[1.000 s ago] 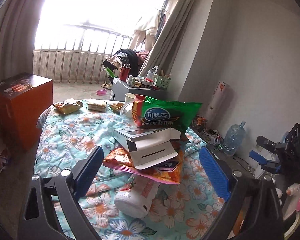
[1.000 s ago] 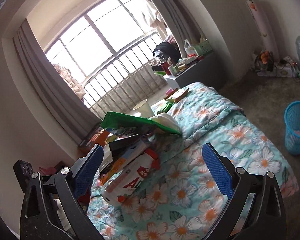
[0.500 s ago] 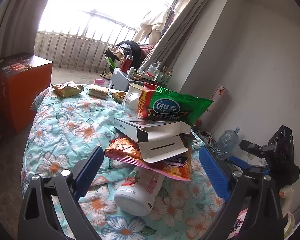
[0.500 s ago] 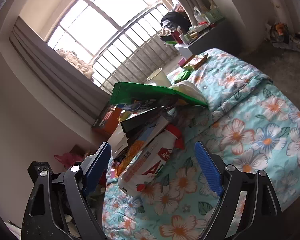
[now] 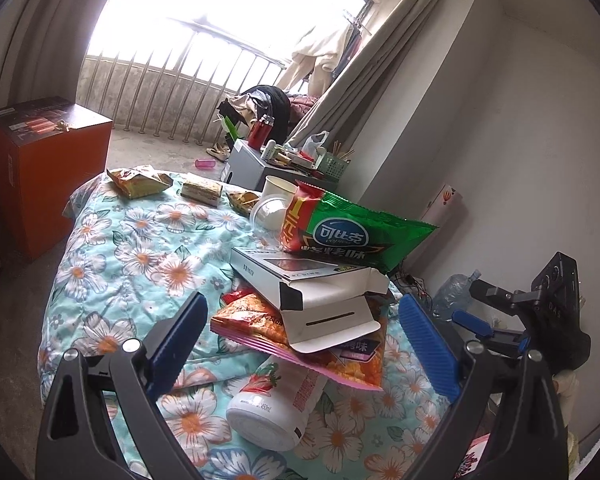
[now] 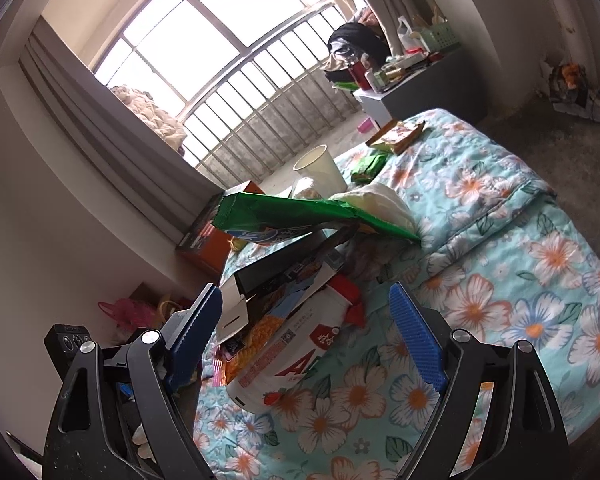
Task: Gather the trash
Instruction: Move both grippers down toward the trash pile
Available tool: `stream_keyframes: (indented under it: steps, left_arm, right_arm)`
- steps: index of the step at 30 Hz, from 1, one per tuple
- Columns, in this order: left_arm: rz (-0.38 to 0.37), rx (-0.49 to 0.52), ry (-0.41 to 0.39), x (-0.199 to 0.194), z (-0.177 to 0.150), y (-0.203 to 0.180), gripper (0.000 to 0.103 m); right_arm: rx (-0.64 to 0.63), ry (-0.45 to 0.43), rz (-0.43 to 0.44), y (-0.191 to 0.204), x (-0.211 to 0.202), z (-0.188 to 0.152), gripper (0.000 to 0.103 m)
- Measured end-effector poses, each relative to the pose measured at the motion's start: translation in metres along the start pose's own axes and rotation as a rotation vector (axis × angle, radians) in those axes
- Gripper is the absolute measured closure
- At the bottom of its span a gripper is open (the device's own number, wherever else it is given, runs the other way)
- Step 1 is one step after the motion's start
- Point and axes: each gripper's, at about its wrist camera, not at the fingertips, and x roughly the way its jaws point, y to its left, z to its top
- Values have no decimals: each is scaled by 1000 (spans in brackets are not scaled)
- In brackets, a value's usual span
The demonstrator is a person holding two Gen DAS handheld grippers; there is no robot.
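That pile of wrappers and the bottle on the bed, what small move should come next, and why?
Probably ease the open right gripper forward around the white bottle: it lies nearest, framed by the wide jaws, untouched, with the snack bags and box stacked on its far end.

My bed [image 5: 112,264] under a floral quilt, white bottle [image 5: 276,408] lying on it, snack packets [image 5: 140,180] and paper cups [image 5: 274,204] beyond the bottle.
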Motion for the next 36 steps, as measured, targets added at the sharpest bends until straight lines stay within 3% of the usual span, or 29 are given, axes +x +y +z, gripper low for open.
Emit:
stream_keyframes:
  steps: [14, 26, 36]
  left_arm:
    - [26, -54, 9, 0, -4, 10, 9]
    - [24, -96, 5, 4, 13, 17, 9]
    - [82, -127, 35, 1, 21, 23, 9]
  right_arm:
    - [-29, 31, 0, 6, 14, 5, 21]
    - [-95, 20, -40, 18, 13, 12, 21]
    - [-145, 103, -44, 24, 40, 15, 21]
